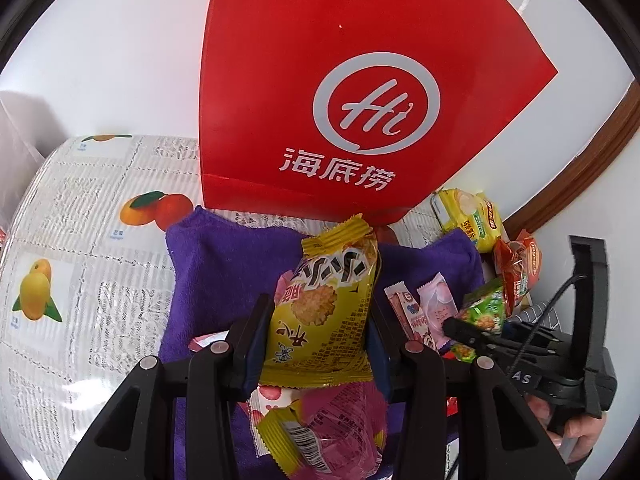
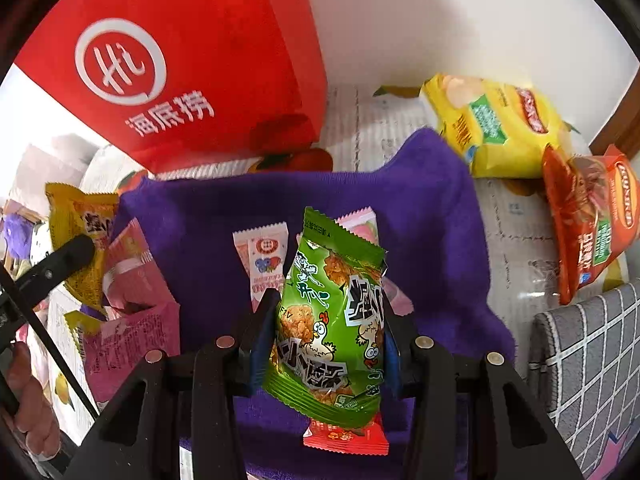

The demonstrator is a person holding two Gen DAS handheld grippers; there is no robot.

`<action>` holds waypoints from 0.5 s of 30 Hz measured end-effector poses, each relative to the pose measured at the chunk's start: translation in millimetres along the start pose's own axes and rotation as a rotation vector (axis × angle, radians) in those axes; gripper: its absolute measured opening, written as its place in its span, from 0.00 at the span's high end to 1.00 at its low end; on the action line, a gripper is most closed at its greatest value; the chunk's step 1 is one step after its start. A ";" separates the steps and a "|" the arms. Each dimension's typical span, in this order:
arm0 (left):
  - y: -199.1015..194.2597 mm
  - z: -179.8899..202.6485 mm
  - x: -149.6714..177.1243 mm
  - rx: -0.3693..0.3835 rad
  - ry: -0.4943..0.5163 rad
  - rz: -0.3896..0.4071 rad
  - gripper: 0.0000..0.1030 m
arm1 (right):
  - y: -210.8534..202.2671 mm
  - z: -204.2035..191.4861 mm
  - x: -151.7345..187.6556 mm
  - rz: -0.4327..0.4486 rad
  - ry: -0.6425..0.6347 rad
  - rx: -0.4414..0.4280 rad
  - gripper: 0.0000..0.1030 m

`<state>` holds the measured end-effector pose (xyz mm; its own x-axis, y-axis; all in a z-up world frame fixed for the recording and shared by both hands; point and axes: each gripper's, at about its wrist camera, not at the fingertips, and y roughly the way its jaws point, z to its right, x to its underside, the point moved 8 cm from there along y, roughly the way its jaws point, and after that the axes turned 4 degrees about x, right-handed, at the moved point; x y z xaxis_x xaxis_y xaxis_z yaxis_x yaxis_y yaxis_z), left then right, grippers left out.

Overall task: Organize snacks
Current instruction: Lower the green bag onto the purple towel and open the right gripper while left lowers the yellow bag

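Observation:
My left gripper (image 1: 318, 316) is shut on a yellow snack packet (image 1: 324, 312) and holds it above the purple cloth (image 1: 224, 264). My right gripper (image 2: 326, 316) is shut on a green snack packet (image 2: 332, 320) above the same cloth (image 2: 432, 216). The right gripper with its green packet also shows in the left wrist view (image 1: 482, 314), and the left gripper's yellow packet shows at the left of the right wrist view (image 2: 82, 240). A tall red paper bag (image 1: 340, 80) stands behind the cloth. Small pink and white candy packets (image 2: 262, 260) lie on the cloth.
A yellow chip bag (image 2: 496, 124) and an orange chip bag (image 2: 588, 220) lie at the right on the fruit-print tablecloth (image 1: 80, 240). Pink packets (image 1: 340, 424) lie under the left gripper. A red packet (image 2: 346, 436) lies under the right one. A grey checked cushion (image 2: 588, 360) sits far right.

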<state>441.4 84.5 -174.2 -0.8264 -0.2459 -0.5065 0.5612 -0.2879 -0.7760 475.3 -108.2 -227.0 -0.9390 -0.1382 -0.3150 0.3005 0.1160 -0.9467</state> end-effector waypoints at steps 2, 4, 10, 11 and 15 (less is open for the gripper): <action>0.8 1.0 0.1 -0.002 0.005 -0.001 0.60 | 4.2 -1.4 1.8 -0.014 -0.006 0.004 0.56; 2.4 4.2 1.1 0.006 0.013 -0.006 0.60 | 8.1 -3.3 1.8 -0.028 -0.016 0.003 0.56; 10.2 13.9 5.5 0.024 0.042 -0.027 0.60 | 6.3 -8.9 3.2 -0.022 -0.042 0.001 0.48; 11.5 14.2 6.4 0.025 0.042 -0.033 0.60 | 4.6 -9.3 2.7 -0.018 -0.042 -0.001 0.46; 14.4 14.3 8.1 0.033 0.034 -0.046 0.60 | -6.7 -8.0 -0.7 0.014 -0.039 -0.008 0.44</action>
<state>443.5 65.2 -184.1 -0.8521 -0.2000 -0.4837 0.5234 -0.3289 -0.7860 472.6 -101.0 -219.9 -0.9273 -0.1750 -0.3311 0.3124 0.1258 -0.9416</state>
